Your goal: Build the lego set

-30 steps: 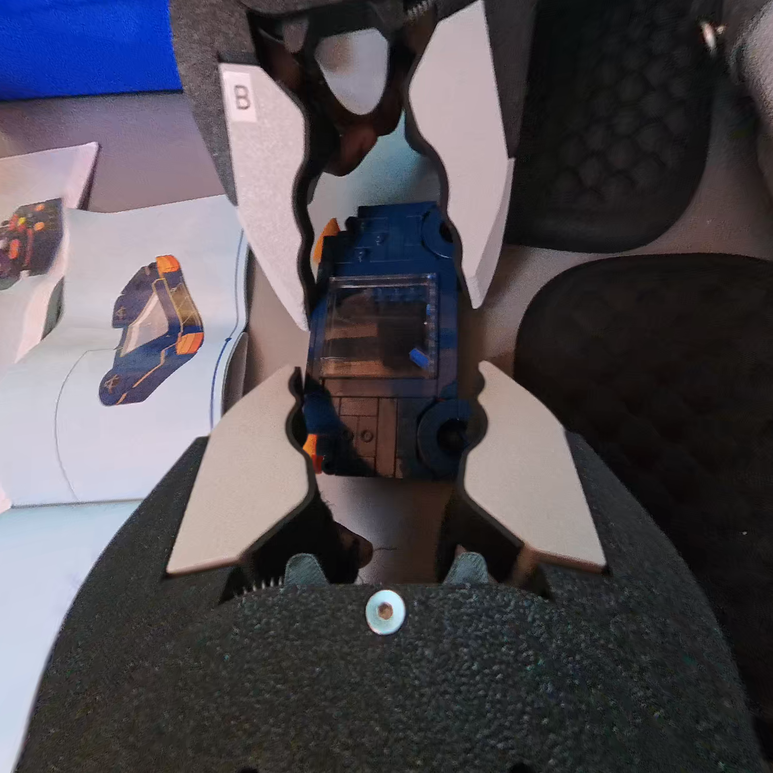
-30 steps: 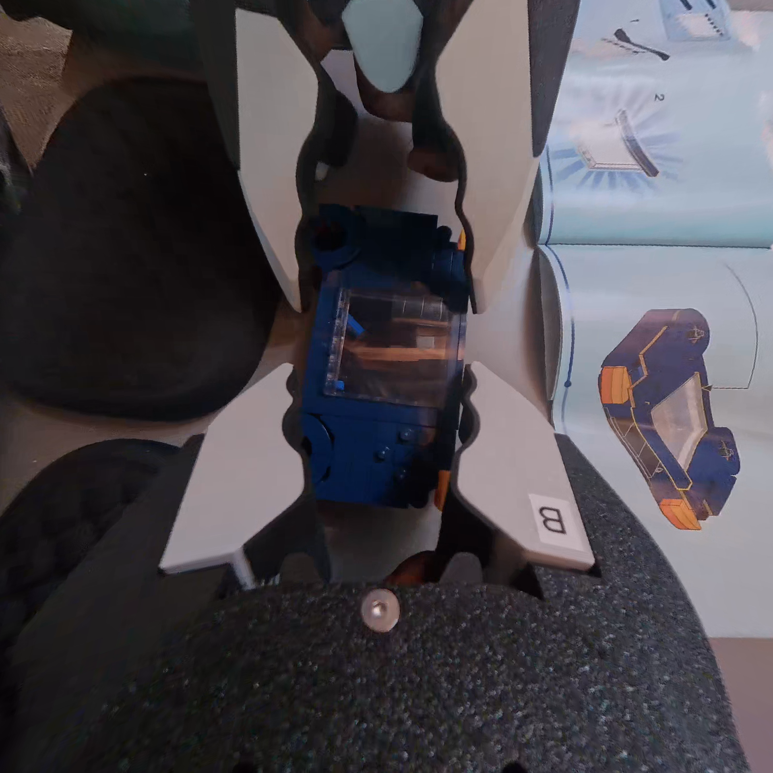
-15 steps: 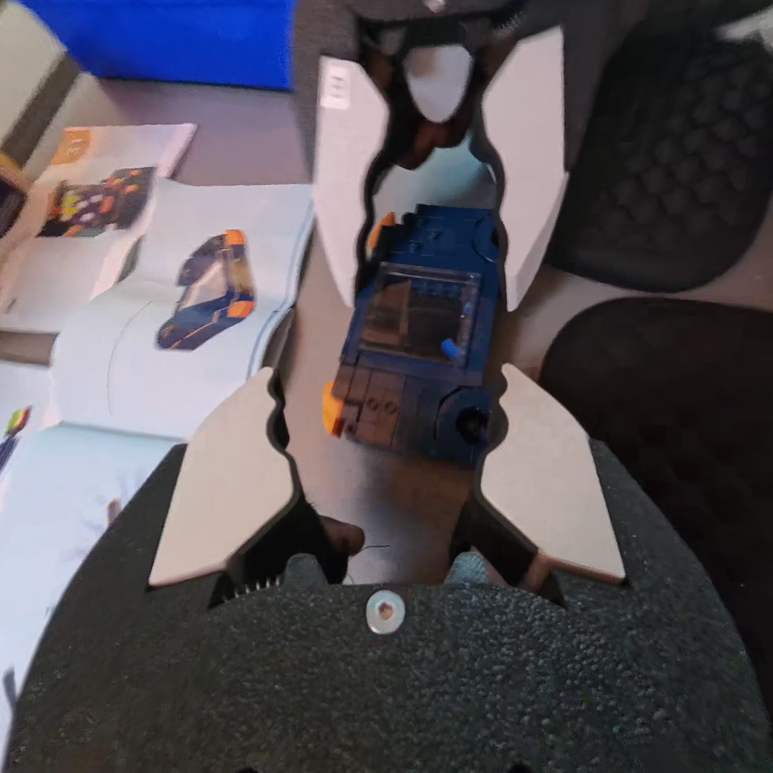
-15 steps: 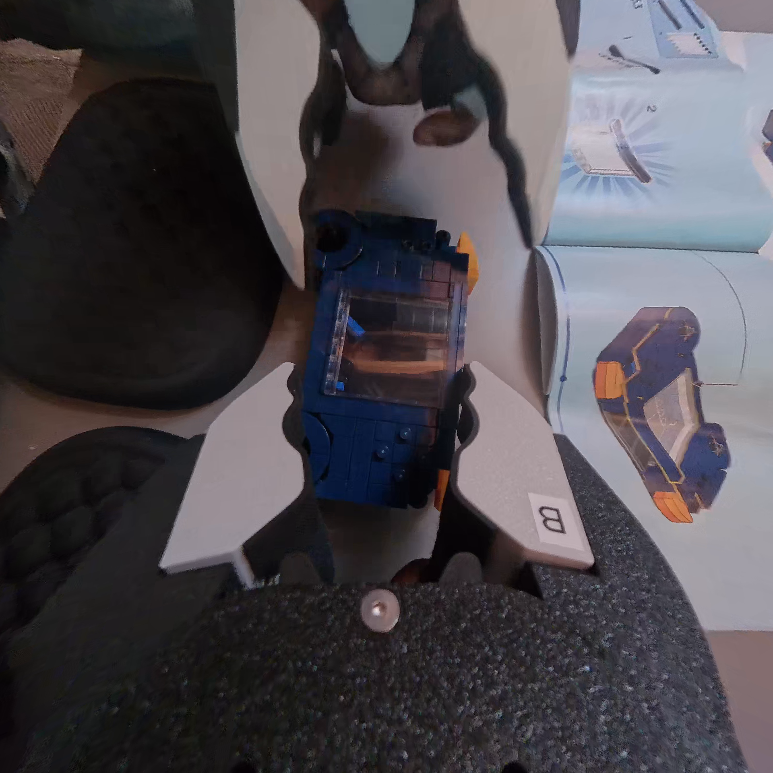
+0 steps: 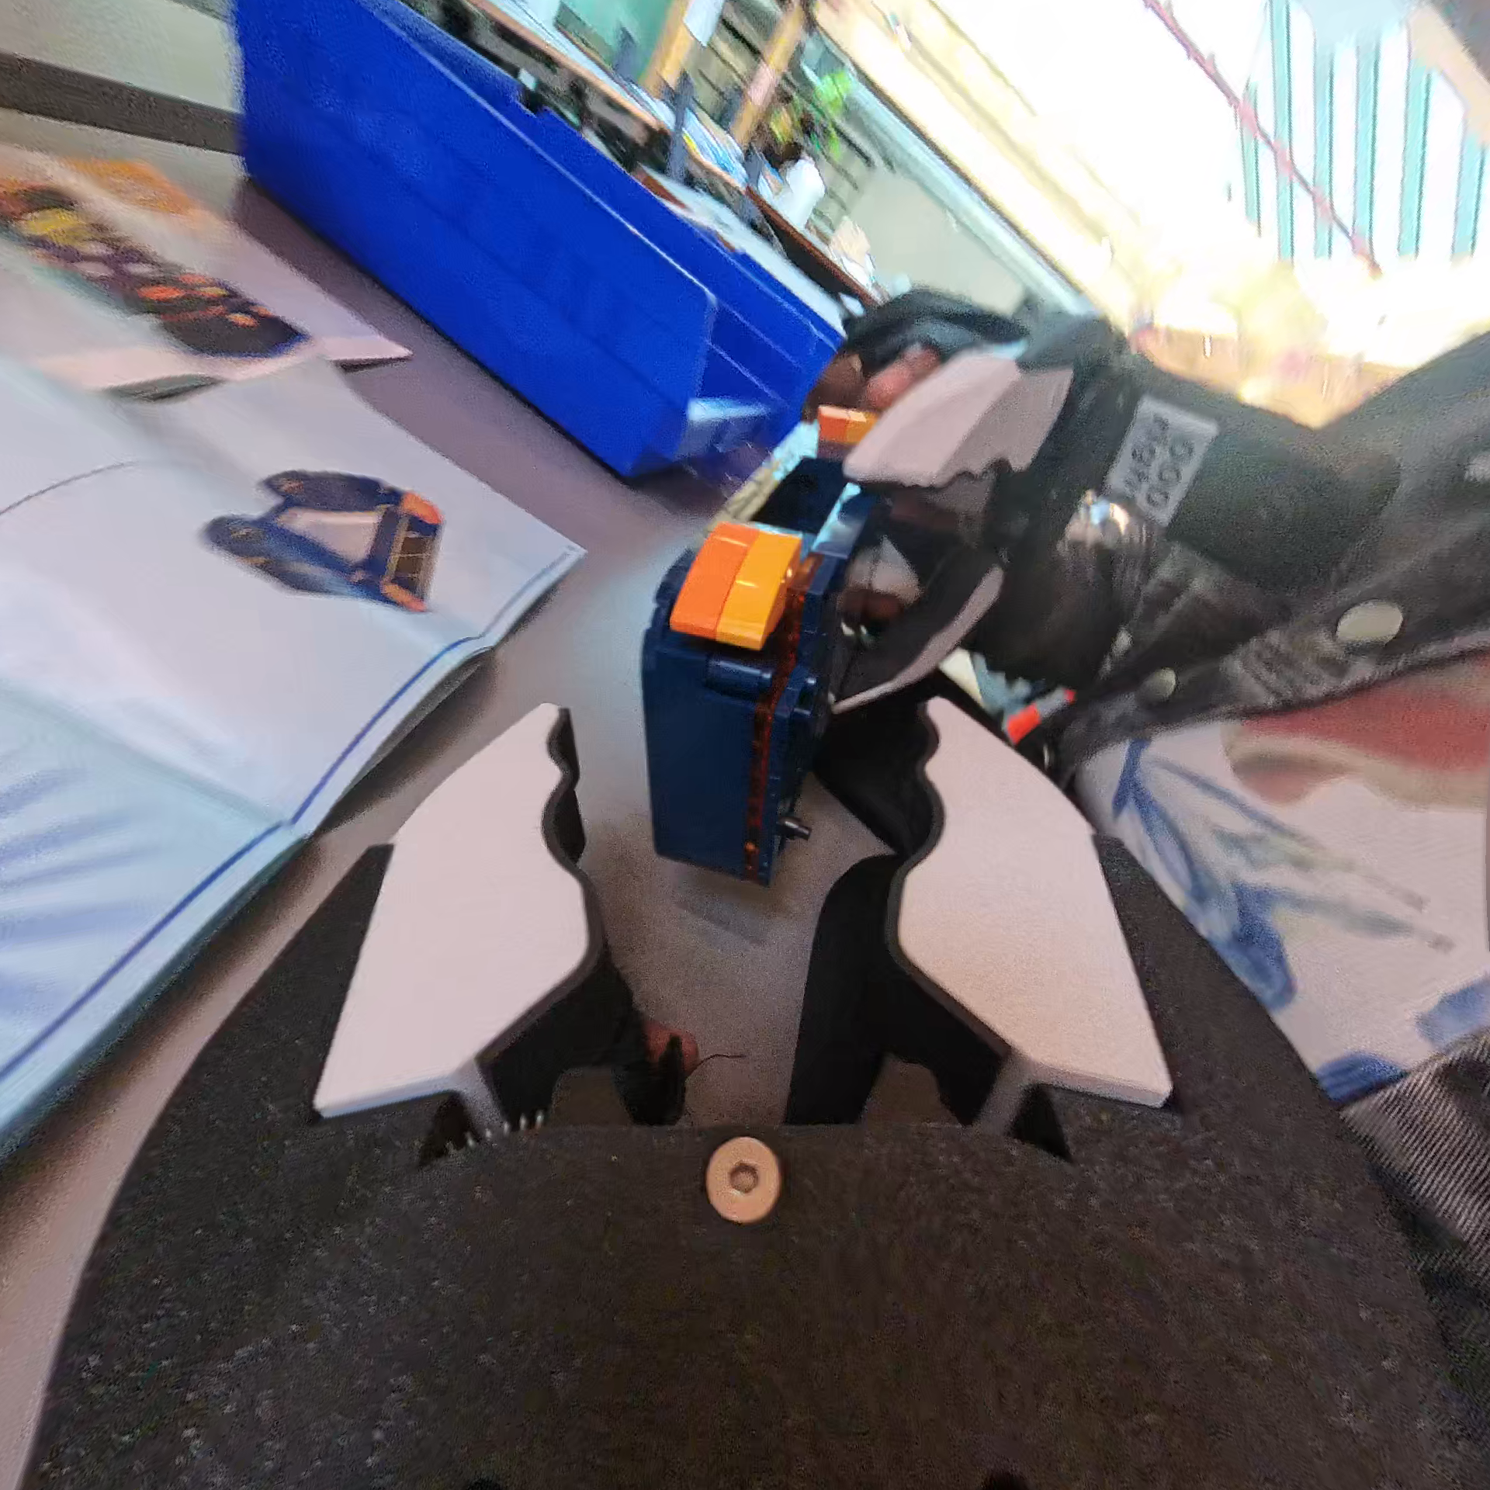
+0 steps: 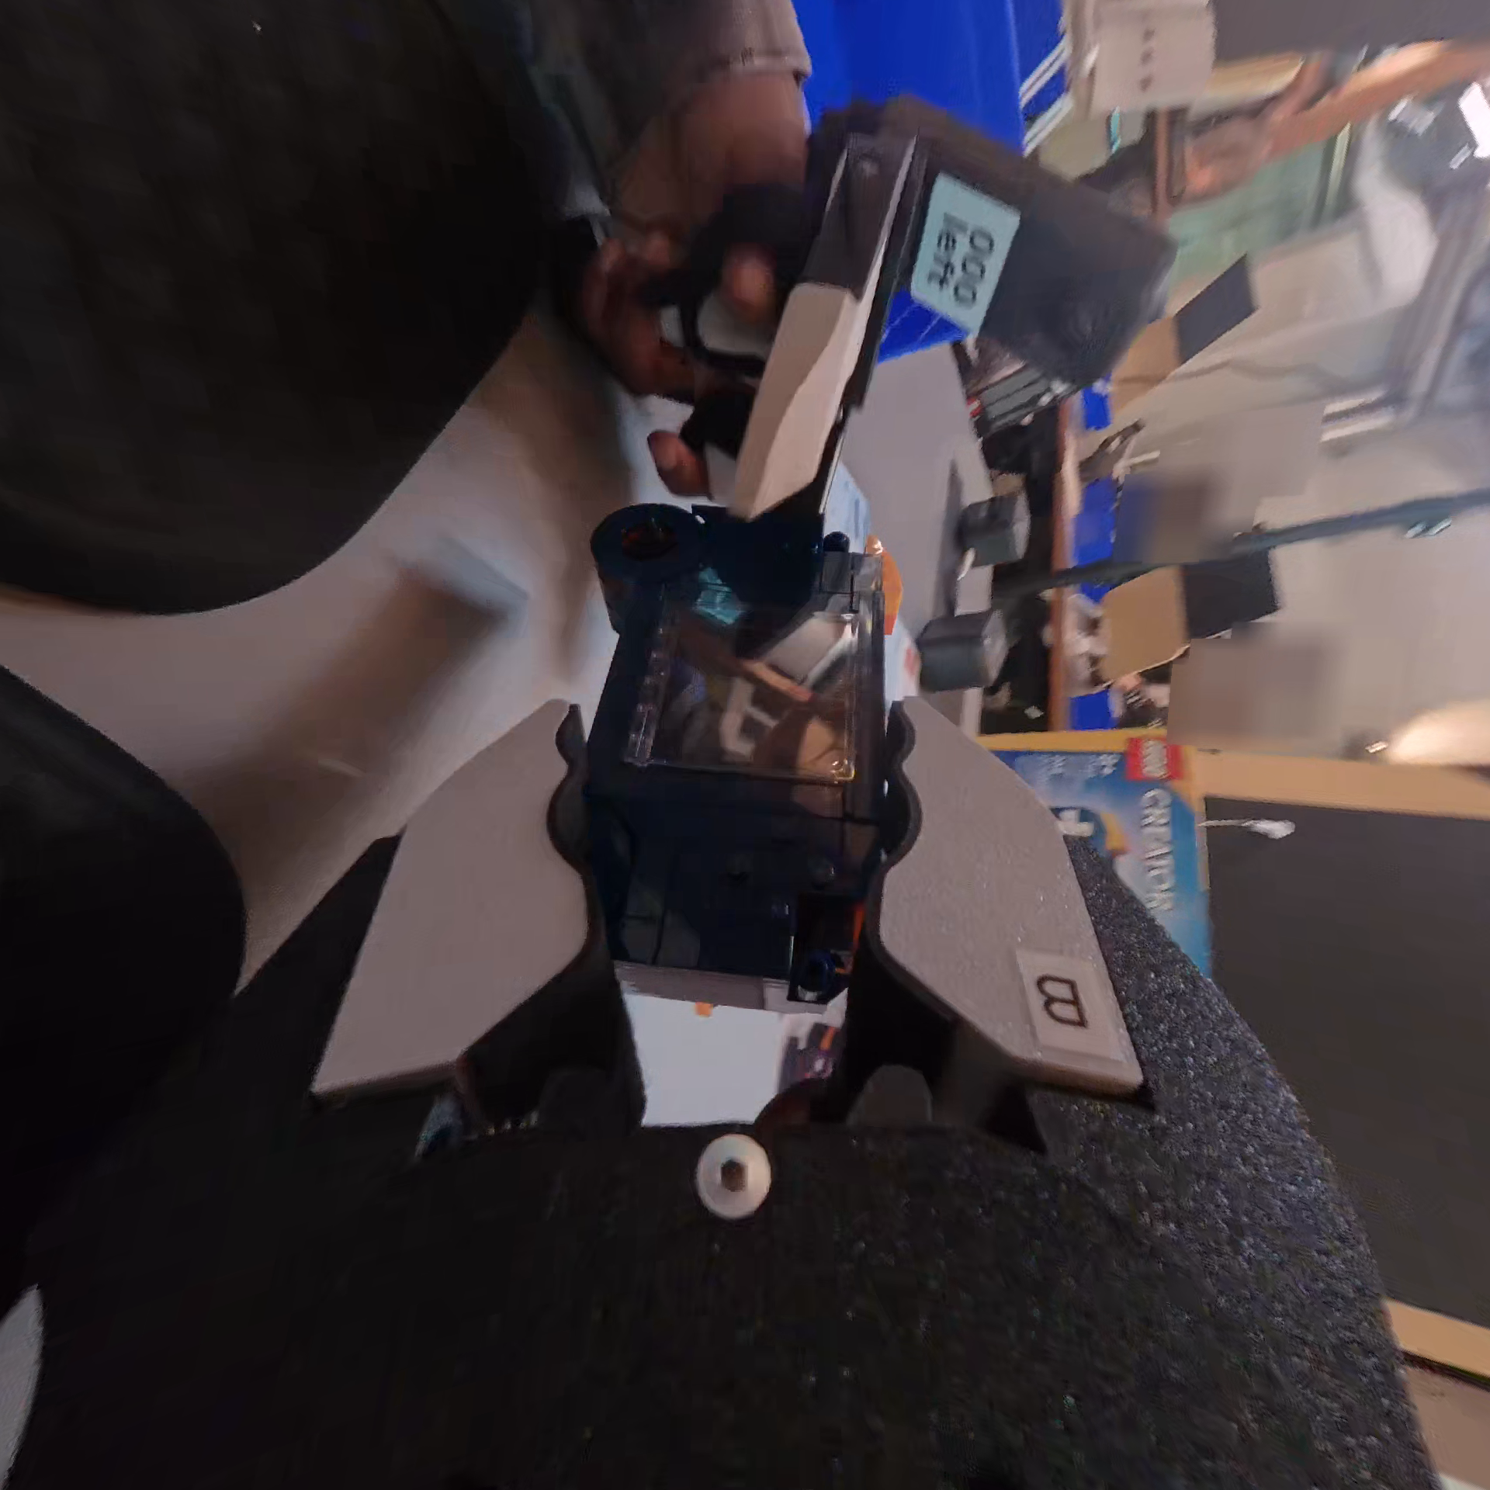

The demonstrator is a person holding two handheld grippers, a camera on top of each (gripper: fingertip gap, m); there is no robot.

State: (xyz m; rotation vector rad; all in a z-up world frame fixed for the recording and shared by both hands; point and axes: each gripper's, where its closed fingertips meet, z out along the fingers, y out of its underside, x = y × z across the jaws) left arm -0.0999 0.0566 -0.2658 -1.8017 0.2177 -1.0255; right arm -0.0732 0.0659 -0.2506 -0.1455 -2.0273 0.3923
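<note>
Glaring daylight from blown-out windows (image 5: pixel 1209 145) upper right; backgrounds smear with motion blur and bend at the edges; foregrounds are dim.

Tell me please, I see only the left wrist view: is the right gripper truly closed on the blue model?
Observer: Yes. In the right wrist view the right gripper has its jaws pressed on both sides of the blue model.
Operator: What is on the face turned away from me?
Observer: A clear panel covers its middle.
Operator: Where is my left gripper, seen from that side?
Observer: The left gripper has its tips at the model's far end, beside a round dark-blue part. I cannot tell if they touch.
</note>
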